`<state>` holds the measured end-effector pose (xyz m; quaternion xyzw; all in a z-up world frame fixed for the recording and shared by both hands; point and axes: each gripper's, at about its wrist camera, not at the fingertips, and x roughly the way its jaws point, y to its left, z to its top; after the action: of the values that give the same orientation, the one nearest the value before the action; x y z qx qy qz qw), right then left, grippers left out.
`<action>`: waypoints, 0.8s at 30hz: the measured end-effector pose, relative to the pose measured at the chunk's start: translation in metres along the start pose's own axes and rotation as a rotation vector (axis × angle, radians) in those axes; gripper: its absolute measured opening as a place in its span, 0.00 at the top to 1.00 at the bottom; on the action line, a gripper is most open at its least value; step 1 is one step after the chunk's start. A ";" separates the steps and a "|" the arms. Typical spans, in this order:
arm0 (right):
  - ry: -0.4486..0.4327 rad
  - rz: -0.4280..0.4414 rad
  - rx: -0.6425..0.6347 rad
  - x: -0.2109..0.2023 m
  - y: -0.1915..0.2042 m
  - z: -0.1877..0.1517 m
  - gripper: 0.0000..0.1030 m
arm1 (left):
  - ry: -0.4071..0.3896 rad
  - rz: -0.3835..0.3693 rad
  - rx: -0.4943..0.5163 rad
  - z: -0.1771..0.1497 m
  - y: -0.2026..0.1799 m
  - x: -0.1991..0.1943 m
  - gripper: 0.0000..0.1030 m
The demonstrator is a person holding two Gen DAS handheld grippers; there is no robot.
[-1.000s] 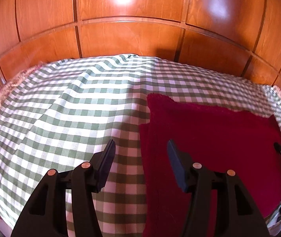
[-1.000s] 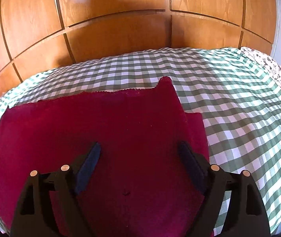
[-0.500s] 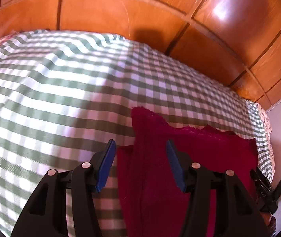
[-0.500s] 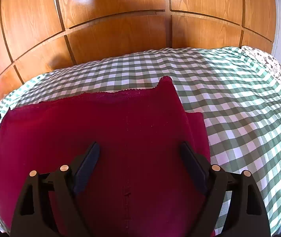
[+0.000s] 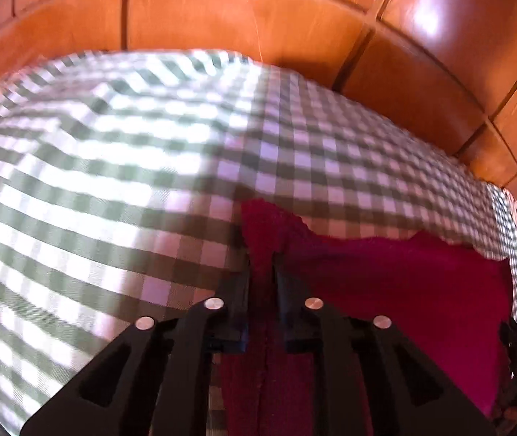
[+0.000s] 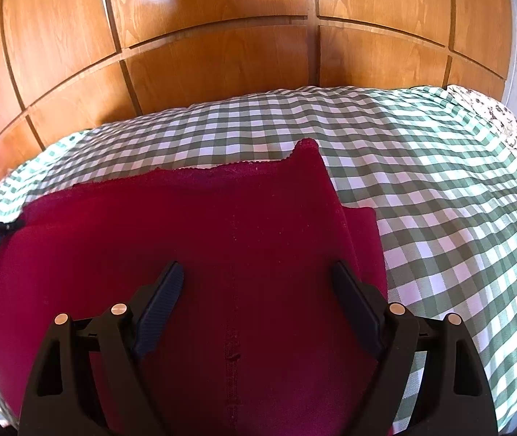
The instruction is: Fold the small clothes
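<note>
A dark red knitted garment (image 6: 193, 239) lies spread flat on a bed covered by a green-and-white checked cloth (image 5: 95, 167), with glossy orange-brown wooden panelling (image 6: 222, 61) rising behind the far edge.

At the left of the scene, the left gripper (image 5: 262, 283) has its jaws nearly closed on the garment's left edge, pinching a raised ridge of the red fabric that stands up between them. This view is motion-blurred, so finer detail of the hold is uncertain. The checked cloth stretches away bare to the left of the grip.

Moving right, the garment's main body lies smooth, with a faint vertical seam down its middle. The right gripper (image 6: 258, 290) hovers over it, jaws spread wide and holding nothing. A pointed corner sticks up at the far right of the garment, and a second red layer peeks out beneath the right edge (probably a fold already made).

The fabric looks soft, light and limp, likely to sag and drag rather than hold shape. Corners and edges seem the best places to grip.
</note>
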<state>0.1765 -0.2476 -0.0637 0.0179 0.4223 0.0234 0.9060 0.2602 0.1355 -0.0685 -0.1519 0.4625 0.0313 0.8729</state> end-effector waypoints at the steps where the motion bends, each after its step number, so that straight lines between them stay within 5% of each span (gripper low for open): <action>1: 0.003 0.008 0.001 -0.001 0.000 0.003 0.29 | -0.049 0.018 0.000 0.001 -0.003 -0.013 0.78; 5: -0.034 0.055 -0.026 -0.010 0.011 0.026 0.35 | -0.164 -0.051 0.098 0.005 -0.021 -0.048 0.73; 8: -0.040 0.071 -0.070 -0.001 0.028 0.043 0.35 | -0.147 -0.119 0.231 0.004 -0.050 -0.046 0.56; 12: 0.051 0.087 -0.132 0.037 0.049 0.059 0.36 | -0.066 -0.162 0.316 0.005 -0.078 -0.016 0.51; 13: 0.092 0.086 -0.152 0.051 0.054 0.061 0.43 | -0.035 -0.170 0.323 0.006 -0.079 -0.007 0.50; 15: 0.131 0.088 -0.178 0.065 0.061 0.059 0.57 | 0.025 -0.169 0.327 0.004 -0.086 0.014 0.56; 17: 0.127 0.099 -0.206 0.066 0.067 0.057 0.79 | 0.047 -0.155 0.332 -0.005 -0.086 0.021 0.89; 19: 0.102 0.086 -0.227 0.060 0.071 0.055 0.94 | 0.002 -0.160 0.319 -0.009 -0.084 0.014 0.95; 24: -0.006 0.071 -0.218 0.033 0.074 0.060 0.96 | -0.118 -0.175 0.283 -0.008 -0.080 -0.017 0.96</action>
<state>0.2412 -0.1729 -0.0468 -0.0655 0.4135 0.1013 0.9025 0.2599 0.0588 -0.0396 -0.0653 0.3955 -0.1013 0.9105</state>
